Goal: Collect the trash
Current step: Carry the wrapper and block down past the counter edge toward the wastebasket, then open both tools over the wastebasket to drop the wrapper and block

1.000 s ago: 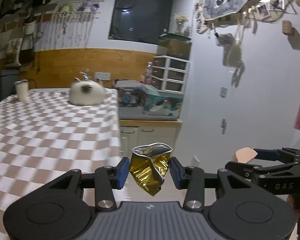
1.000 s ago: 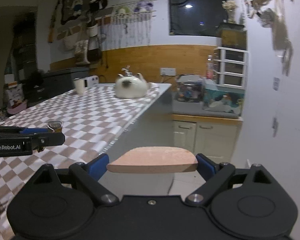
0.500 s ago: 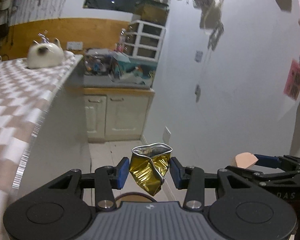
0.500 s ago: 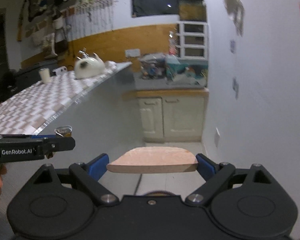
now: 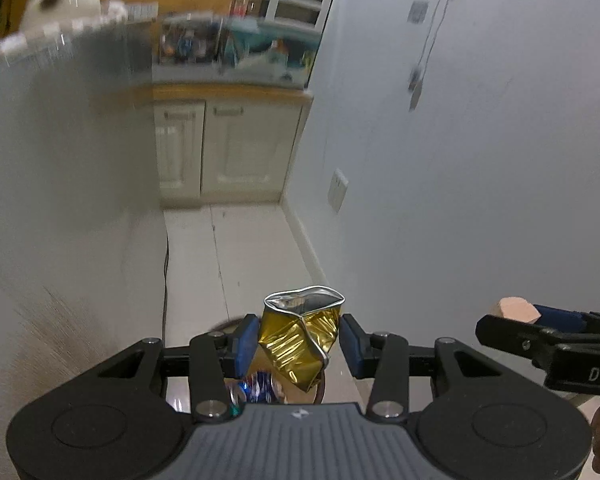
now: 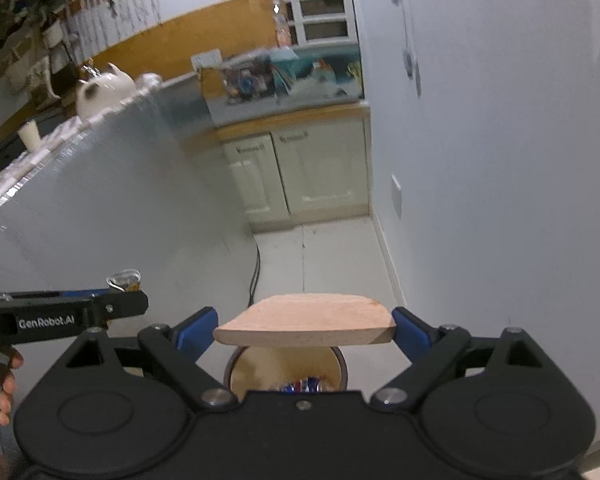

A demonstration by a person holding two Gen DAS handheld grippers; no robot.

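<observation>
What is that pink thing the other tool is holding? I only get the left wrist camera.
Observer: From the right wrist camera it is a flat wooden piece with one curved edge, clamped across the right tool.
Operator: Is a bin under it?
Observer: Yes, a round bin with a dark rim and pale inside sits just below the wood.
Operator: Who holds my tool?
Observer: A hand shows at the left edge, behind the left tool and its gold can.
</observation>
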